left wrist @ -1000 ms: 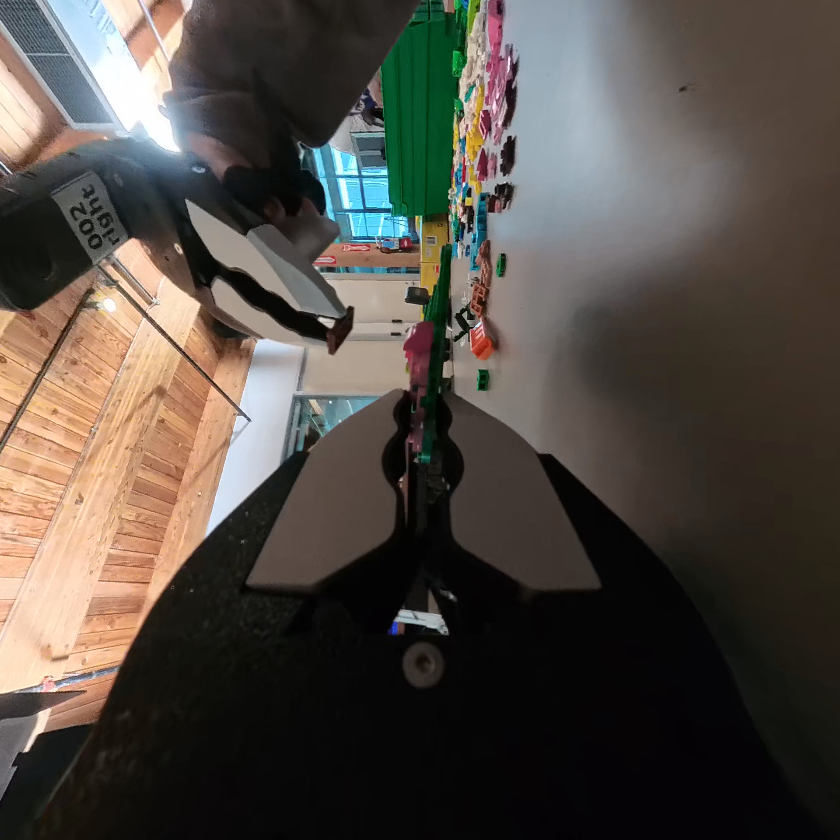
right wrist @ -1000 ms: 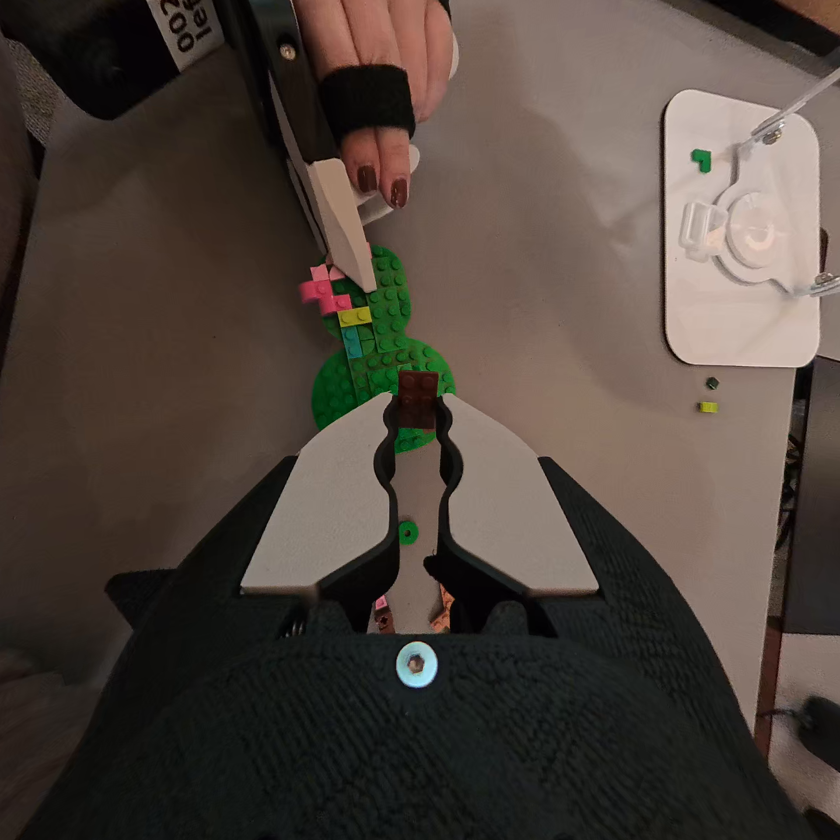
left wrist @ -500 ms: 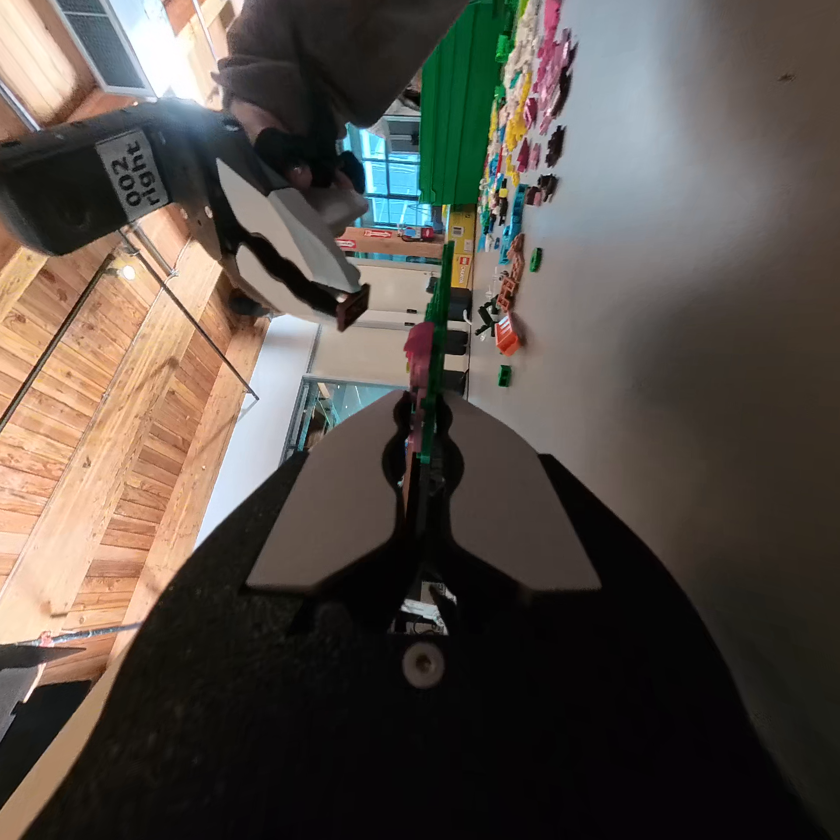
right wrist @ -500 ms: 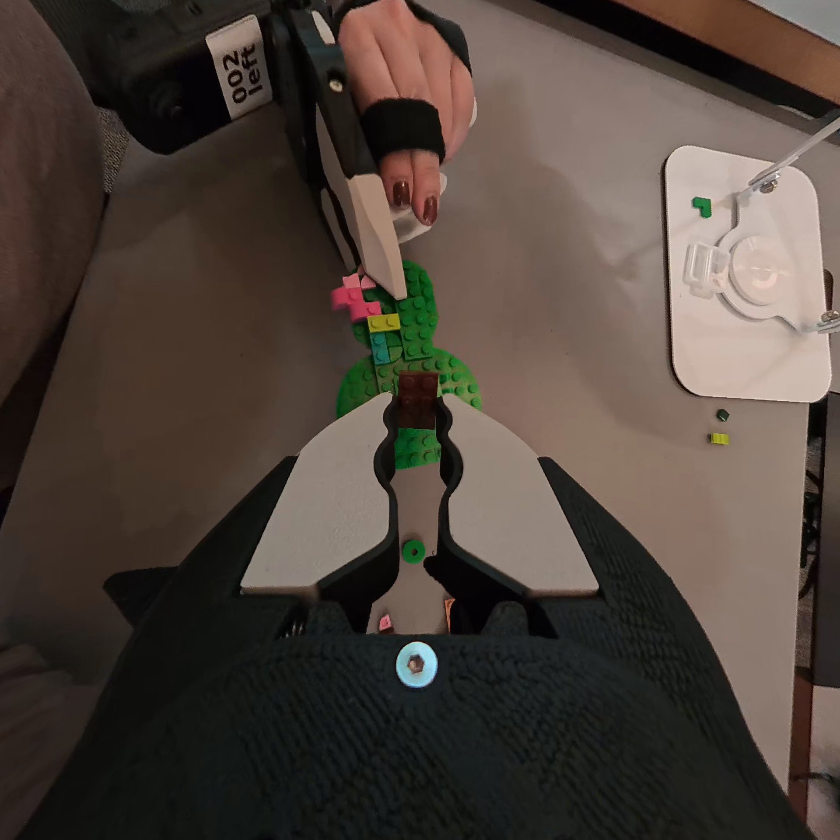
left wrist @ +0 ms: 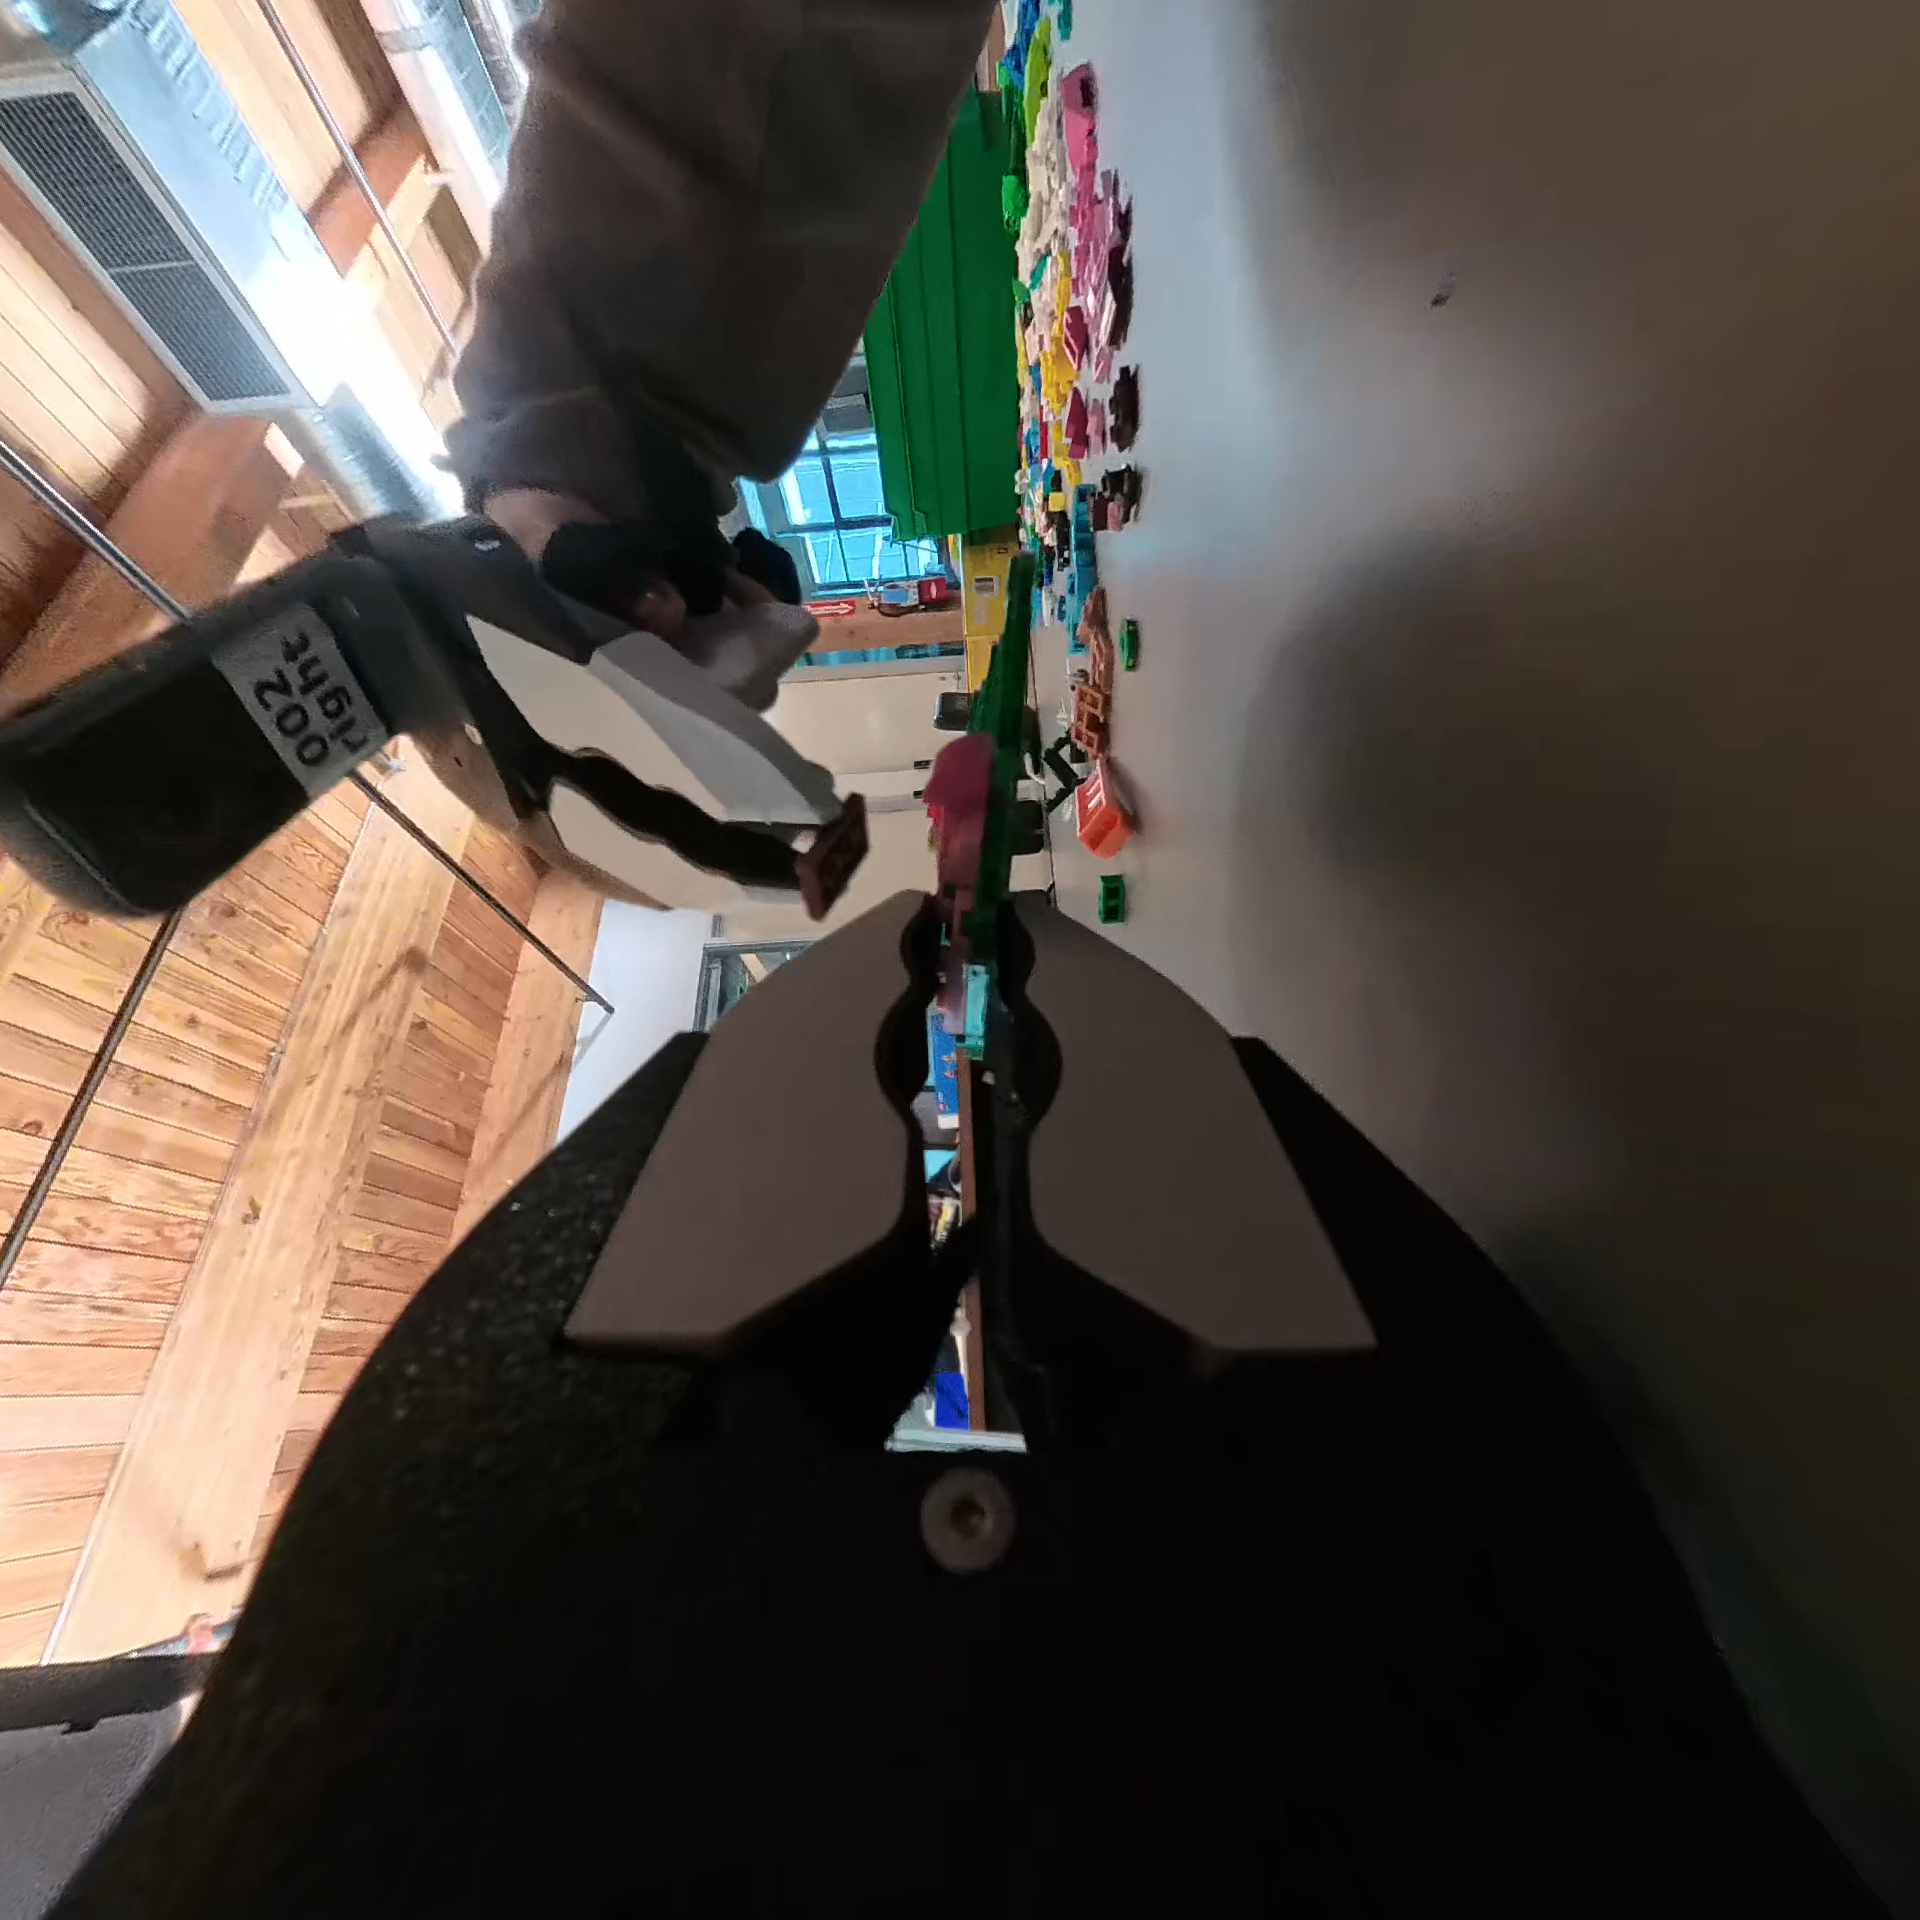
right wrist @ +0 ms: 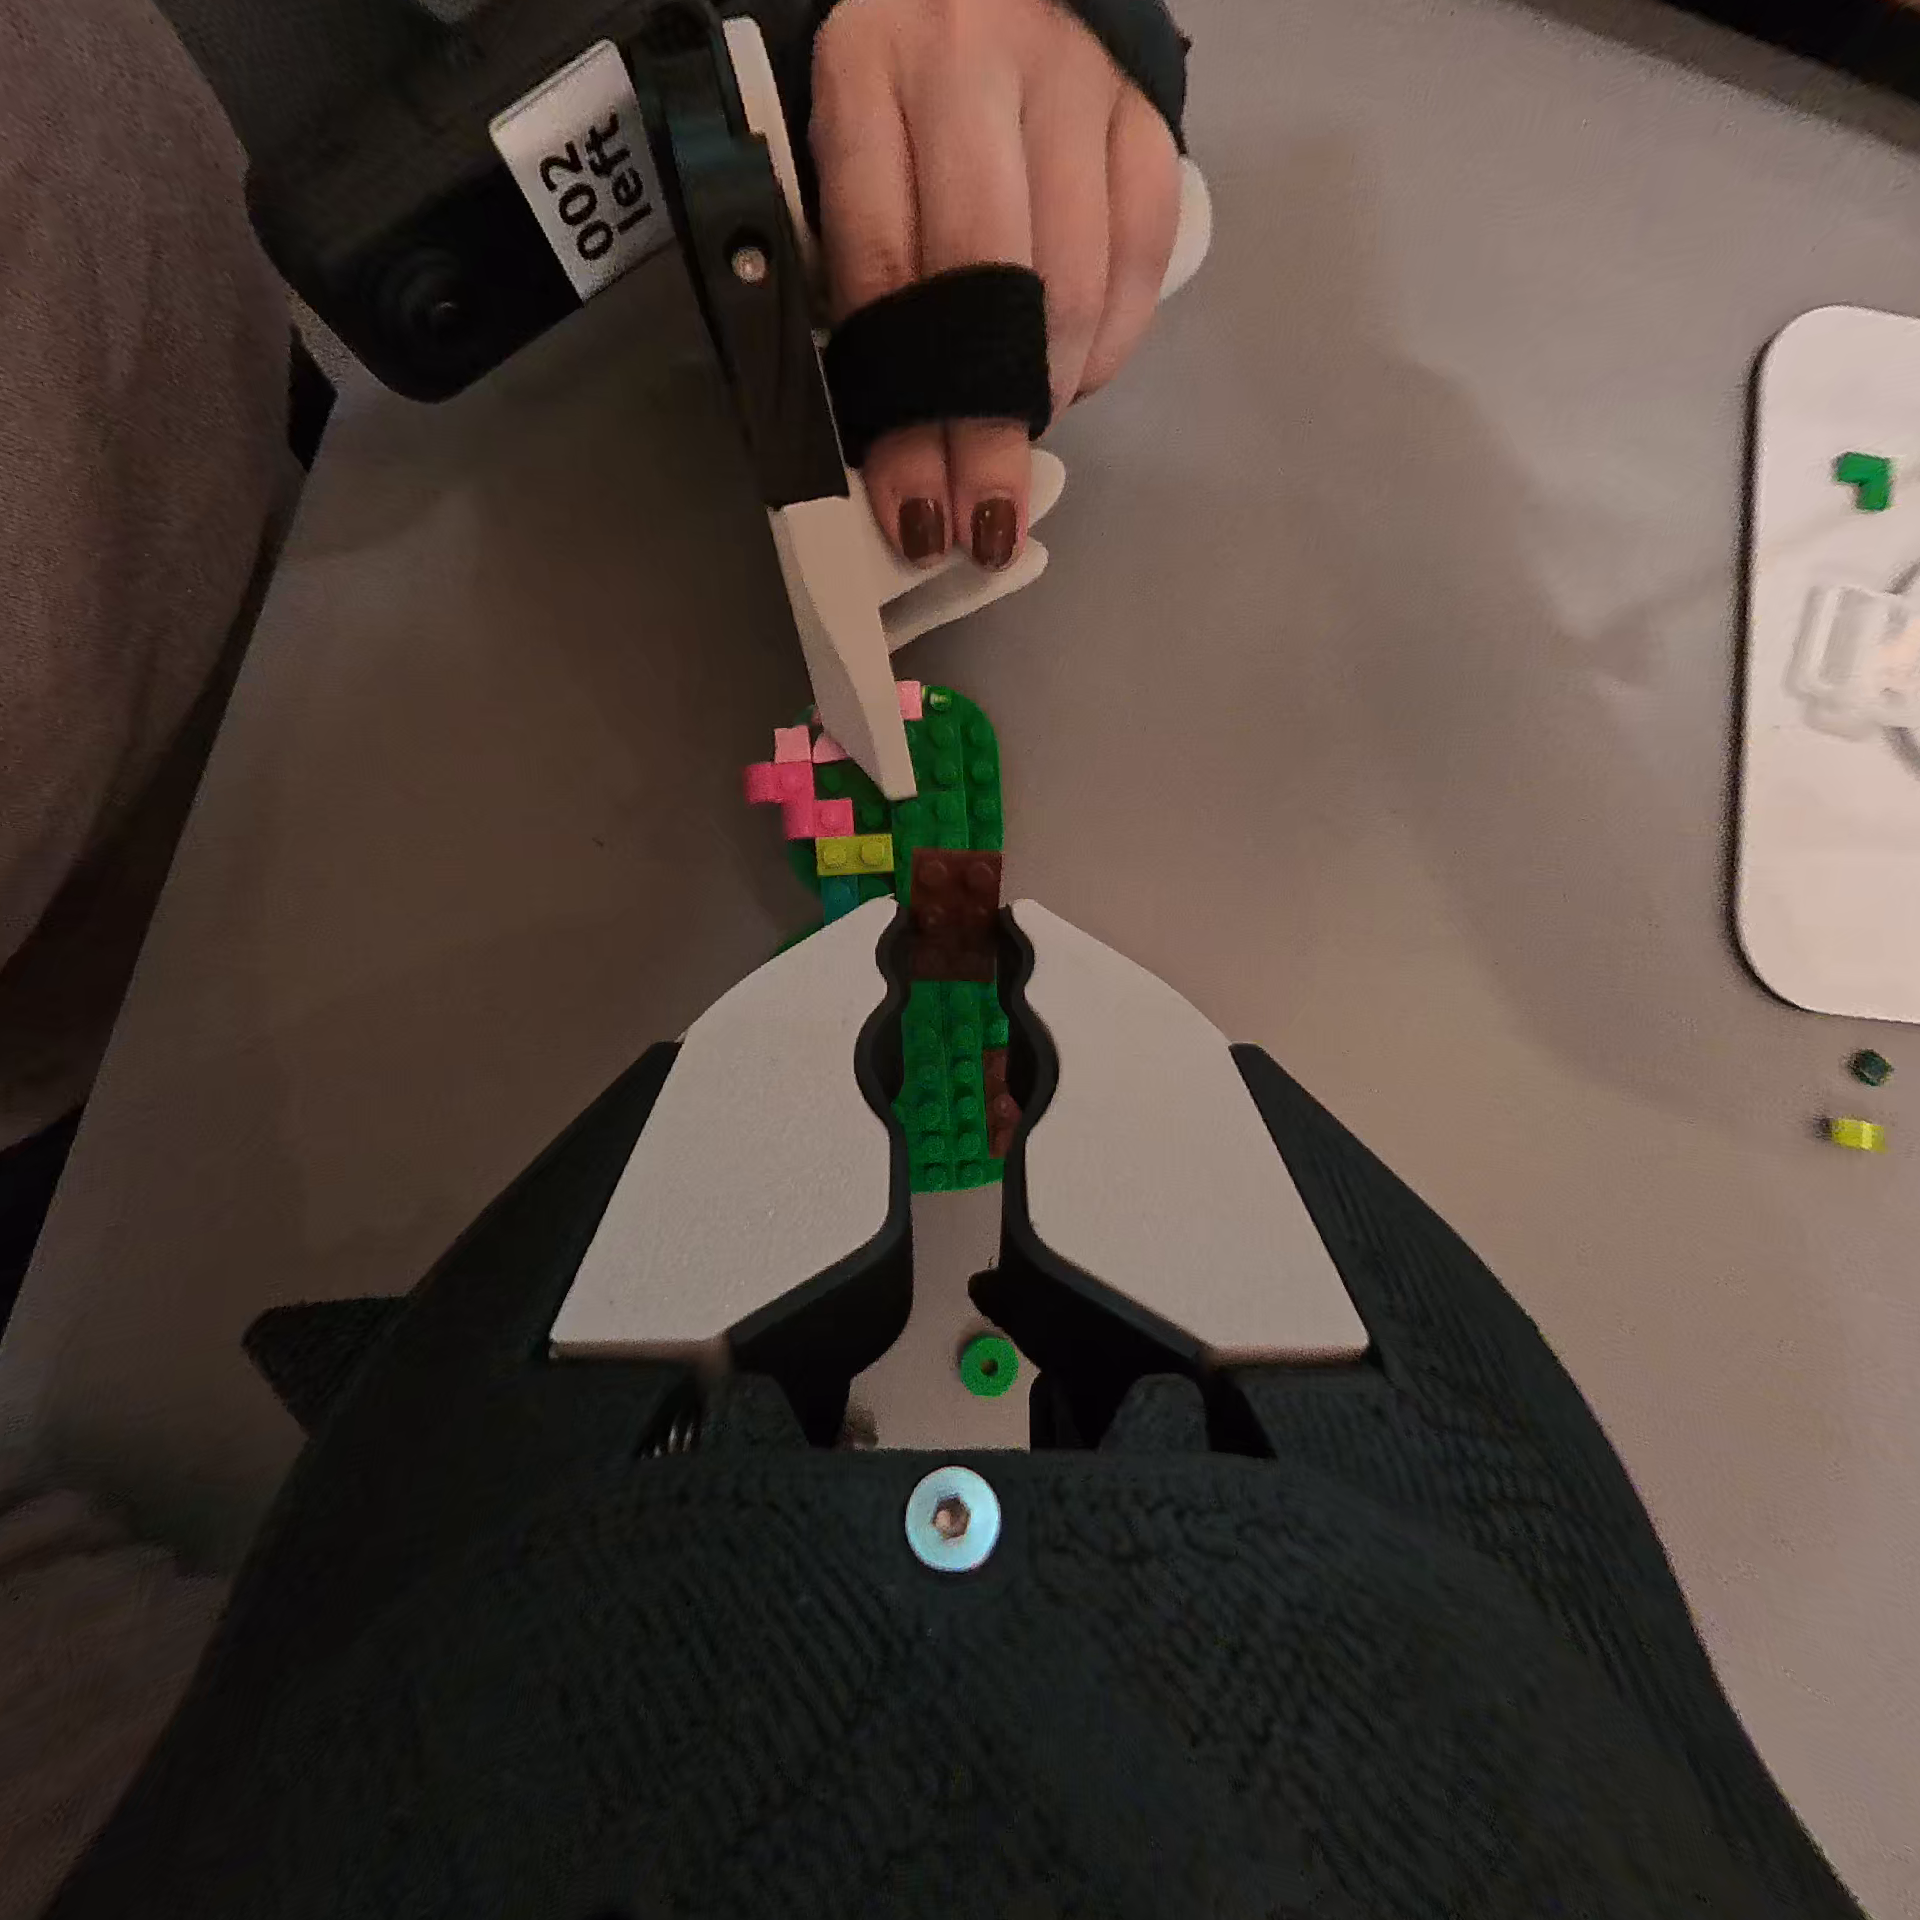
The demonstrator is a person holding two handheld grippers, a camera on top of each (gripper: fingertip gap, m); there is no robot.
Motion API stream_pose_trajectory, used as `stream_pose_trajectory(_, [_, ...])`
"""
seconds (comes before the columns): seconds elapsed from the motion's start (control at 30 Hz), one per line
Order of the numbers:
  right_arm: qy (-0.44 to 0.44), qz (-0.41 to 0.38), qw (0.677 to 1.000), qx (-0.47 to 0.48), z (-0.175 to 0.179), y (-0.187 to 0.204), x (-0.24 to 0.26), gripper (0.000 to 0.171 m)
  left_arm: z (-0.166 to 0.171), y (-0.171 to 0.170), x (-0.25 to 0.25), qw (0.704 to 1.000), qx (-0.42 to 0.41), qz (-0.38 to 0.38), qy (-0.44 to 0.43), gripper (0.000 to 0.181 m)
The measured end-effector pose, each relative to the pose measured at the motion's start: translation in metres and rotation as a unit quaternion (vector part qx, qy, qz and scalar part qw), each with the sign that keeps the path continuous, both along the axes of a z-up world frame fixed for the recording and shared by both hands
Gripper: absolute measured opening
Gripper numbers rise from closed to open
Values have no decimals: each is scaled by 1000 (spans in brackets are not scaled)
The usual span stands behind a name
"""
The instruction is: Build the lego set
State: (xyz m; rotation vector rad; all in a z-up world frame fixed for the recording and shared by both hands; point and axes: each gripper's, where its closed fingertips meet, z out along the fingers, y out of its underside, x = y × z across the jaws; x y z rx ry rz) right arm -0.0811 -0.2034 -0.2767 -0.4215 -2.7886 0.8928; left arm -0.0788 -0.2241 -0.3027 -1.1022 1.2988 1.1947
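- My left gripper (left wrist: pixel 971 925) is turned on its side, table running vertically down the right of its view; jaws clamped on the edge of the green plate (left wrist: pixel 997 748), which I see edge-on.
- From the right wrist view the left gripper (right wrist: pixel 883 769) comes in from the top, angled down; a hand (right wrist: pixel 977 208) wraps the handle, two fingers (right wrist: pixel 956 520) through a black strap.
- Green plate (right wrist: pixel 951 1091) sits over the grey table (right wrist: pixel 1351 727); can't tell from above whether it touches. Pink bricks (right wrist: pixel 795 790), a yellow-green brick (right wrist: pixel 854 854) and a teal brick (right wrist: pixel 847 891) are stuck on its left side.
- My right gripper (right wrist: pixel 954 914) points straight ahead over the plate, jaws closed on a brown brick (right wrist: pixel 956 909), studs facing the camera.
- In the left wrist view the right gripper (left wrist: pixel 821 862) reaches in from the left, tips angled toward the plate, brown brick (left wrist: pixel 834 854) near it but apart; a sleeved arm (left wrist: pixel 707 208) above.
- Loose brick pile (left wrist: pixel 1081 343) on the table further back, well apart from the plate.
- White pad (right wrist: pixel 1829 665) at right carries a green piece (right wrist: pixel 1865 480); small yellow piece (right wrist: pixel 1855 1132) and dark green piece (right wrist: pixel 1870 1067) just below it; green round piece (right wrist: pixel 987 1366) on the table between my right jaws' base.
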Motion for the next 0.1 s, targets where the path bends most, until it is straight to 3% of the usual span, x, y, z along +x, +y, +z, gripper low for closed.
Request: stream_pose_trajectory(0.1, [-16,11,1000,3,-8,-7,1,13,-3,0,1,1000,-4,-2,6,9])
